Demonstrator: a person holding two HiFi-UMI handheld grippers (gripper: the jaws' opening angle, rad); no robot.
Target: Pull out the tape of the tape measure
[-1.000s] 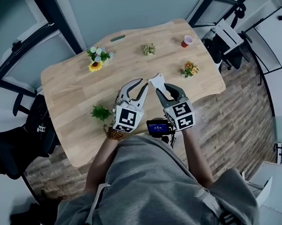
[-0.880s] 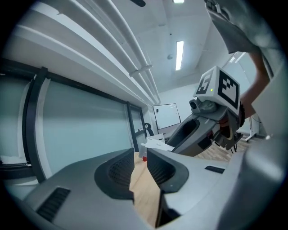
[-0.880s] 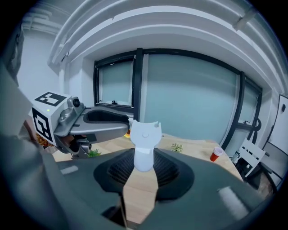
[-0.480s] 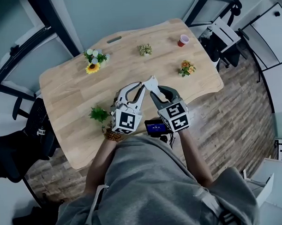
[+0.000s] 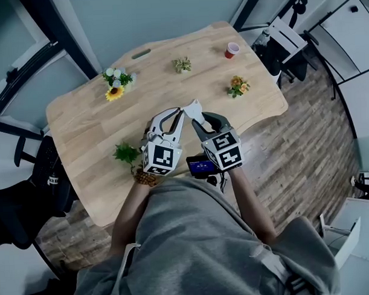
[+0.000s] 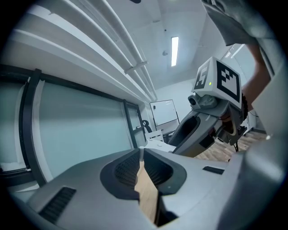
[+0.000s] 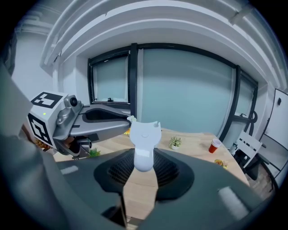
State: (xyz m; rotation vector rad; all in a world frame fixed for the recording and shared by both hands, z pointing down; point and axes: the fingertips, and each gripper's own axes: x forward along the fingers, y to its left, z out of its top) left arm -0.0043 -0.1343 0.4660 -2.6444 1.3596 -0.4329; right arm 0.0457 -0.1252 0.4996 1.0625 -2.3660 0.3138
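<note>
The white tape measure [image 5: 194, 107] hangs above the wooden table [image 5: 87, 126], and my right gripper [image 5: 201, 120] is shut on its body. In the right gripper view its rounded lower end [image 7: 145, 143] sits between the ribbed pads and its wide top sticks out past them. My left gripper [image 5: 184, 110] reaches in from the left. Its tips meet at the tape measure's upper left corner [image 7: 131, 119]. In the left gripper view the jaws [image 6: 141, 152] stand closed on a small pale tab at their tips. No pulled-out tape shows.
On the table lie a sunflower bunch [image 5: 114, 81], a small succulent [image 5: 181, 65], a red cup [image 5: 231, 49], an orange flower [image 5: 237, 86] and a green sprig [image 5: 125, 153]. A black chair [image 5: 29, 191] stands at the left, white furniture [image 5: 280, 34] at the right.
My left gripper's jaws, wide apart a second ago, have closed at the tape measure's corner. The right gripper has carried the tape measure a little left toward them.
</note>
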